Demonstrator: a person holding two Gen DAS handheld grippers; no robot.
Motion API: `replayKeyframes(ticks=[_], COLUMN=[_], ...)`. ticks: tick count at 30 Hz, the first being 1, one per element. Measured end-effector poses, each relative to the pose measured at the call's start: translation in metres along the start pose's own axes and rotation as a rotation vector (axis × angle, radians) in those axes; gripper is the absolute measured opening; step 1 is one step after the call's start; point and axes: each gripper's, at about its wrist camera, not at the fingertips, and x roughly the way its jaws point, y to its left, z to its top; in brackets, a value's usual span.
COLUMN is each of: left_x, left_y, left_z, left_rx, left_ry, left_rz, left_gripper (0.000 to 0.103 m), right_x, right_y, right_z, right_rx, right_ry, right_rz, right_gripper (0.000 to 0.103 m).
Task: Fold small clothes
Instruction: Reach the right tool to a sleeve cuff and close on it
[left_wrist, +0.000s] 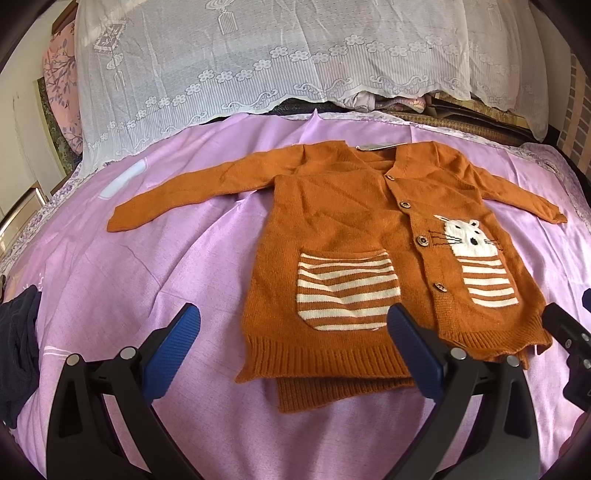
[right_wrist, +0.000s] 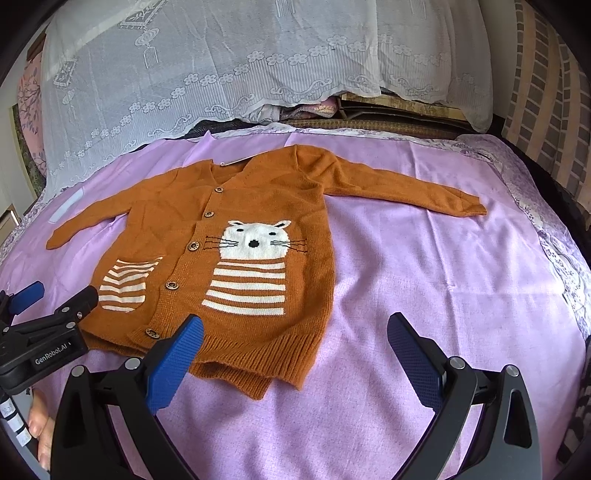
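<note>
While both grippers, left (left_wrist: 293, 325) and right (right_wrist: 295, 332), gape empty: cardigan (right_wrist: 236, 236) flat on sheet (right_wrist: 424, 295), pinch sleeve cuff (right_wrist: 469, 203), fold inward, avoid dragging hem.

Home bedroom: bed with purple sheet (right_wrist: 424, 258), lace-covered pillows (left_wrist: 258, 55).

Cardigan (left_wrist: 354, 236) lies flat on the bed (left_wrist: 155, 258), front up, about mid-bed, collar toward the far edge, hem at the near edge, sleeves spread left and right. Lace cover (left_wrist: 258, 66) drapes over a pile behind the far edge. Dark garment (left_wrist: 18, 354) at the bed's left edge. Left gripper (left_wrist: 293, 328) hangs over the hem's left part, right gripper (right_wrist: 295, 336) over its right corner; both jaws apart.
</note>
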Motion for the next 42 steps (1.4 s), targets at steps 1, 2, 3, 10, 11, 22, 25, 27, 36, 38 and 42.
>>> replayKeyframes(ticks=[1, 2, 3, 10, 11, 22, 25, 27, 36, 38, 42], left_x=[0.004, 0.007, 0.01, 0.059, 0.066, 0.113, 0.124, 0.122, 0.058, 0.06, 0.089], left_y=[0.006, 0.011, 0.016, 0.073, 0.081, 0.084, 0.084, 0.084, -0.101, -0.159, -0.251], left_z=[0.002, 0.004, 0.007, 0.021, 0.021, 0.031, 0.047, 0.058, 0.119, 0.125, 0.133], left_rx=[-0.011, -0.02, -0.027, -0.204, -0.237, -0.181, -0.16, -0.199, 0.206, 0.301, 0.368], left_ry=[0.002, -0.002, -0.003, 0.166, 0.193, 0.267, 0.274, 0.272, 0.004, -0.02, 0.036], left_rz=[0.012, 0.032, 0.056, 0.003, -0.009, 0.041, 0.039, 0.014, -0.04, -0.075, -0.151], left_gripper=[0.099, 0.099, 0.099, 0.099, 0.099, 0.099, 0.099, 0.099, 0.098, 0.098, 0.098], right_x=[0.003, 0.006, 0.009, 0.054, 0.06, 0.081, 0.089, 0.099, 0.157, 0.169, 0.181], right_y=[-0.005, -0.013, -0.018, -0.095, -0.107, -0.187, -0.198, -0.211, -0.28, -0.287, -0.296], right_z=[0.004, 0.007, 0.008, 0.017, 0.015, 0.0, 0.011, 0.021, 0.063, 0.066, 0.065], right_rx=[0.002, 0.006, 0.013, 0.211, 0.244, 0.585, 0.643, 0.721, 0.996, 1.009, 0.985], right_ry=[0.0, 0.003, 0.006, 0.142, 0.154, 0.085, 0.114, 0.107, 0.002, -0.004, -0.015], right_rz=[-0.008, -0.02, -0.031, -0.005, -0.007, 0.381, 0.405, 0.415, 0.4, 0.394, 0.373], right_gripper=[0.1, 0.1, 0.1, 0.1, 0.1, 0.1, 0.1, 0.1, 0.096, 0.091, 0.068])
